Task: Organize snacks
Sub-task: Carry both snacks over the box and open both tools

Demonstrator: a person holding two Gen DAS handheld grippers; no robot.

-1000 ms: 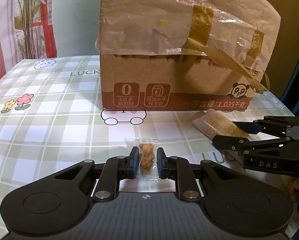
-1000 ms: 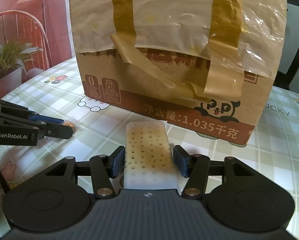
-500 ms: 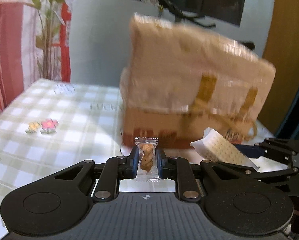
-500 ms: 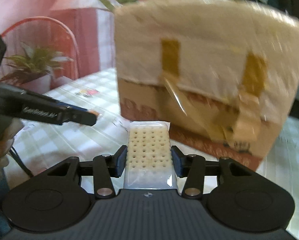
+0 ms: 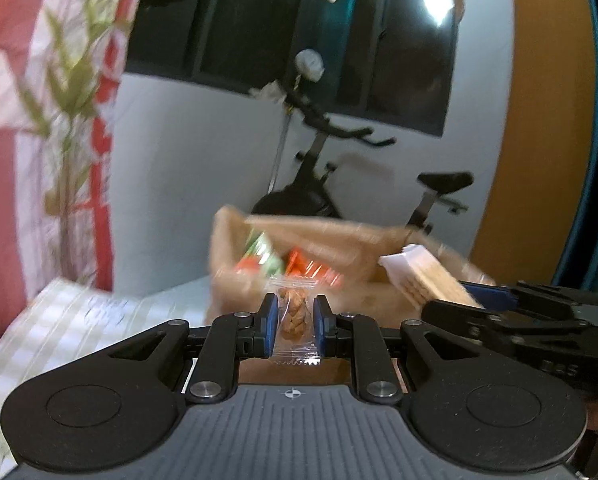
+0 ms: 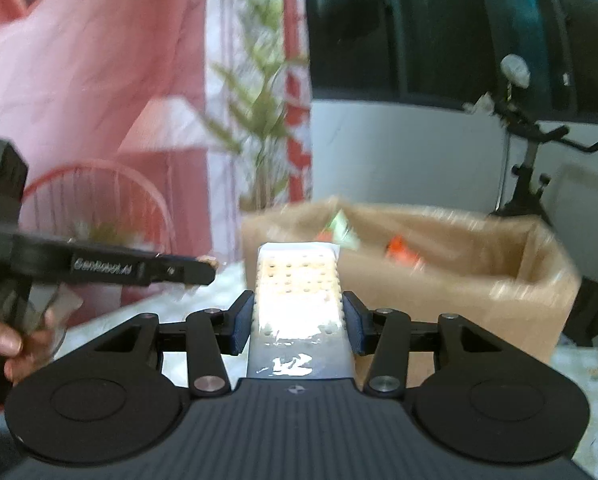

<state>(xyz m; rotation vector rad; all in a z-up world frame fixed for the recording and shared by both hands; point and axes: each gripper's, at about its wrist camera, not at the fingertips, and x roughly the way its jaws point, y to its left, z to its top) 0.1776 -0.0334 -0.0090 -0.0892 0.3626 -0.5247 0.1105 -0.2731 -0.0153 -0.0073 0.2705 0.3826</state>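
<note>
Left gripper [image 5: 292,326] — fingers closed on a small clear twist packet [image 5: 293,317], held upright above the worktop [image 5: 79,320].
Right gripper [image 6: 297,322] — fingers clamped on a cracker pack [image 6: 297,280], raised level.
Box [image 6: 459,280] — open top, orange and green snacks inside, just ahead of both.
We carry each item over the rim before letting go, lower in, release one at a time, and keep the grippers apart.

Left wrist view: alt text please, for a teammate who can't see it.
The left gripper pinches a small clear snack packet above an open cardboard box holding colorful snacks. The right gripper holds a cracker pack beside it.
</note>
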